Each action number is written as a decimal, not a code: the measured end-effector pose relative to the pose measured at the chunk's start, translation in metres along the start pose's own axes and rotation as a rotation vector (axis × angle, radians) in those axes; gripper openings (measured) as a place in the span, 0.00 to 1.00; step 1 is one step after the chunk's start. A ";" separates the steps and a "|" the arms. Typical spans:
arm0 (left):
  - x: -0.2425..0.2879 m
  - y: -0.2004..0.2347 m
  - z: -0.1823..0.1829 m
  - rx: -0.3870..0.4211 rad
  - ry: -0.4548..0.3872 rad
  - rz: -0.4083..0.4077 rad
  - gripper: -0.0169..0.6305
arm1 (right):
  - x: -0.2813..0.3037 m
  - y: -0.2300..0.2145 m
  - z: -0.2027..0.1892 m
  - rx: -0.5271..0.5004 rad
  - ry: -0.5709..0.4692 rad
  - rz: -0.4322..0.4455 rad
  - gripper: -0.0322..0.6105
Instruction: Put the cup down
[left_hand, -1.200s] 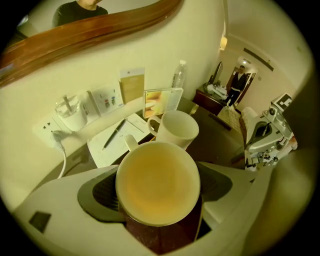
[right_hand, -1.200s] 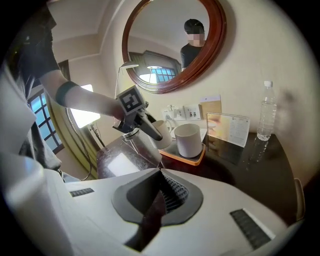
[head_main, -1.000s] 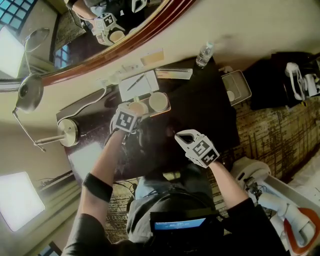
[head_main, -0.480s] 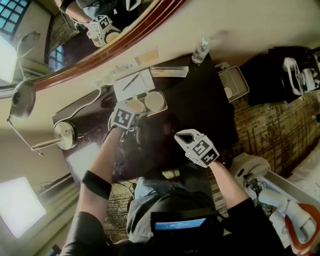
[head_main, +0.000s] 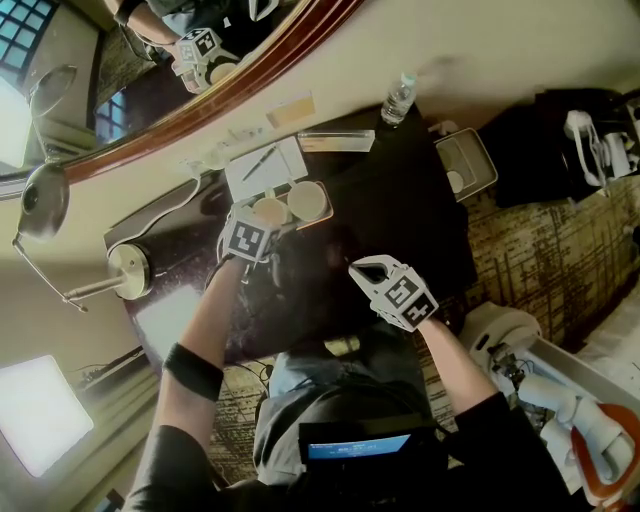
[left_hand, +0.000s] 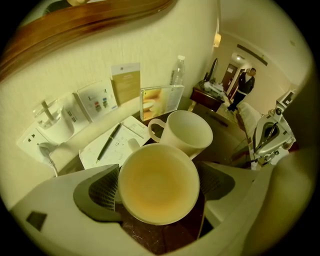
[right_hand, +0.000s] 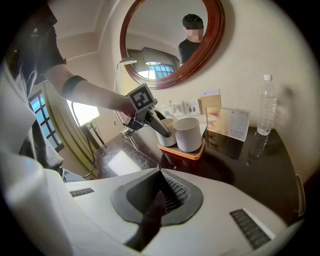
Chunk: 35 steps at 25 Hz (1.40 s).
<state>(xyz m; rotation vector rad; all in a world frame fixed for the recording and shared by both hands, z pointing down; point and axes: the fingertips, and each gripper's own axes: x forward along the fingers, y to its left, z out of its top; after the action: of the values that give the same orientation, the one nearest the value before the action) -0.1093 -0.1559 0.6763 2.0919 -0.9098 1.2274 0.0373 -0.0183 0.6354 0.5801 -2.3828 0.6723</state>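
Left gripper (head_main: 258, 225): forearm stretched out over the dark counter (head_main: 400, 220) to the tray (right_hand: 181, 150), wrist bent so the tool points steeply down. Its fingers (left_hand: 95, 192) have just been opening and stand wide either side of the cup (left_hand: 159, 185). A gap shows on the right of the cup; on the left I cannot tell whether pad and cup touch. The cup sits upright on the tray's left half, just beside a second mug (left_hand: 182, 132) on the right half.

Right gripper (head_main: 372, 270): held low on the near side of the tray, well apart from it, angled down toward it. Fingers (right_hand: 162, 197) closed together, nothing between them.

Notepad (left_hand: 117, 145) lies just behind the tray, by the wall.
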 end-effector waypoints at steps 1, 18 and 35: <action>-0.002 0.000 0.000 0.000 -0.002 0.003 0.77 | 0.000 0.000 0.001 -0.003 -0.001 -0.001 0.07; -0.123 -0.020 -0.006 -0.017 -0.295 0.158 0.32 | -0.020 -0.003 0.045 -0.044 -0.065 -0.057 0.07; -0.204 -0.059 -0.062 -0.173 -0.649 0.203 0.03 | -0.048 0.003 0.089 -0.071 -0.165 -0.155 0.07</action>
<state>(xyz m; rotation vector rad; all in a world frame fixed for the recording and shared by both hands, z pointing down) -0.1689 -0.0168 0.5146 2.3261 -1.4776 0.5112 0.0336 -0.0564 0.5412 0.8076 -2.4700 0.4869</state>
